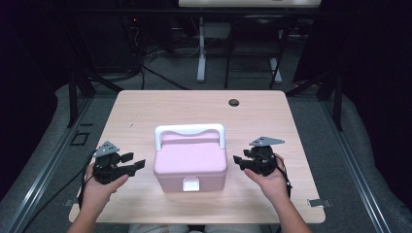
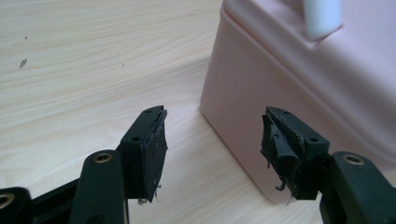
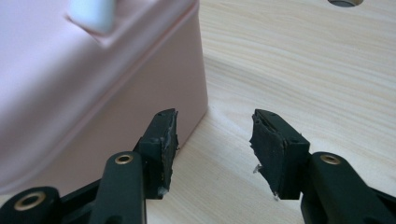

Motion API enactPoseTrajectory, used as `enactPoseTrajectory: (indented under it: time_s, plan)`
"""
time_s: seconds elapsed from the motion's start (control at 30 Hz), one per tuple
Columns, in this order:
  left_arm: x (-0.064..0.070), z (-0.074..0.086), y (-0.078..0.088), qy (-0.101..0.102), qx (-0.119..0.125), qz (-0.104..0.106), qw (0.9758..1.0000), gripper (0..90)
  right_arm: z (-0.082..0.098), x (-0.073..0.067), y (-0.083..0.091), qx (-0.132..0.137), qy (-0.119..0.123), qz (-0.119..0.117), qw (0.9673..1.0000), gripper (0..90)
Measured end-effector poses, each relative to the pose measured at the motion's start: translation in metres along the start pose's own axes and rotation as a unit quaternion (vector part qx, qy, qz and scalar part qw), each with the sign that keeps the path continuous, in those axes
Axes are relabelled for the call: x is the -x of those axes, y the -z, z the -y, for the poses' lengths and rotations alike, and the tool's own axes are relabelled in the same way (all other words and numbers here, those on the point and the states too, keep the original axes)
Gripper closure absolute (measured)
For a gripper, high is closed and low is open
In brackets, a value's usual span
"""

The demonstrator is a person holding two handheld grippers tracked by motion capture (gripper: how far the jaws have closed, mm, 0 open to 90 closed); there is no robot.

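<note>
Left gripper and right gripper flanked pink box, jaws apart, empty, touching nothing

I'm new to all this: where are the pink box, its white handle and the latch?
pink box (image 1: 190,162), high view, lid top.
white handle (image 1: 189,129), high view, top bar.
latch (image 1: 190,184), high view, front clasp.

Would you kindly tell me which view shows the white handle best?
The high view: the white handle appears whole, lying across the pink box lid's far side. Each gripper view catches just one blurred handle end at the top edge.
</note>
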State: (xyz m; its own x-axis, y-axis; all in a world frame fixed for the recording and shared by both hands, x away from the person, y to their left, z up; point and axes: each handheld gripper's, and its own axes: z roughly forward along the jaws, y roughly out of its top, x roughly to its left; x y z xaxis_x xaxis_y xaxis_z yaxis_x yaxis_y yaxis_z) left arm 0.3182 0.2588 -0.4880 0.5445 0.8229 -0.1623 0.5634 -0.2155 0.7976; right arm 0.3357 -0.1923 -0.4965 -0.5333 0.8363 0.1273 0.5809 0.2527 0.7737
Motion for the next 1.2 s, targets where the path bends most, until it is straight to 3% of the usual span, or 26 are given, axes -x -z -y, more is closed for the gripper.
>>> enactPoseTrajectory:
  time_s: [0.07, 0.17, 0.47, 0.6, 0.7, 0.93, 1.03, 1.1, 1.2]
  plan:
    - [0.002, -0.009, 0.001, -0.007, -0.012, 0.002, 0.9999, 40.5, -0.011, -0.002, 0.007, -0.02, 0.003, -0.009, 0.9998, 49.5]
    - [0.003, -0.023, 0.004, -0.005, -0.009, 0.012, 0.9999, 43.9, -0.02, -0.004, 0.011, -0.022, 0.015, -0.005, 0.9996, 49.4]
    - [0.005, -0.046, 0.002, 0.0, -0.006, 0.028, 0.9996, 43.9, -0.04, -0.006, 0.016, -0.023, 0.013, -0.012, 0.9996, 49.3]
    - [0.01, -0.056, 0.002, -0.017, -0.013, 0.025, 0.9995, 43.9, -0.051, -0.006, 0.02, -0.017, 0.013, -0.019, 0.9996, 49.1]
    - [0.016, -0.066, 0.002, -0.028, -0.021, 0.036, 0.9987, 44.5, -0.063, -0.007, 0.027, -0.016, 0.011, -0.024, 0.9995, 49.1]
    - [0.021, -0.074, 0.002, -0.028, -0.023, 0.051, 0.998, 44.2, -0.076, -0.013, 0.033, -0.013, 0.015, -0.032, 0.9993, 49.0]
    - [0.021, -0.075, 0.003, -0.018, -0.015, 0.058, 0.998, 43.0, -0.078, -0.015, 0.038, 0.0, 0.008, -0.051, 0.9987, 48.5]
    - [0.021, -0.075, 0.003, -0.02, -0.014, 0.058, 0.998, 42.4, -0.078, -0.016, 0.039, -0.001, 0.004, -0.051, 0.9987, 48.5]
    - [0.021, -0.075, 0.004, -0.024, -0.013, 0.059, 0.9979, 41.7, -0.076, -0.019, 0.041, 0.002, 0.019, -0.052, 0.9985, 48.5]
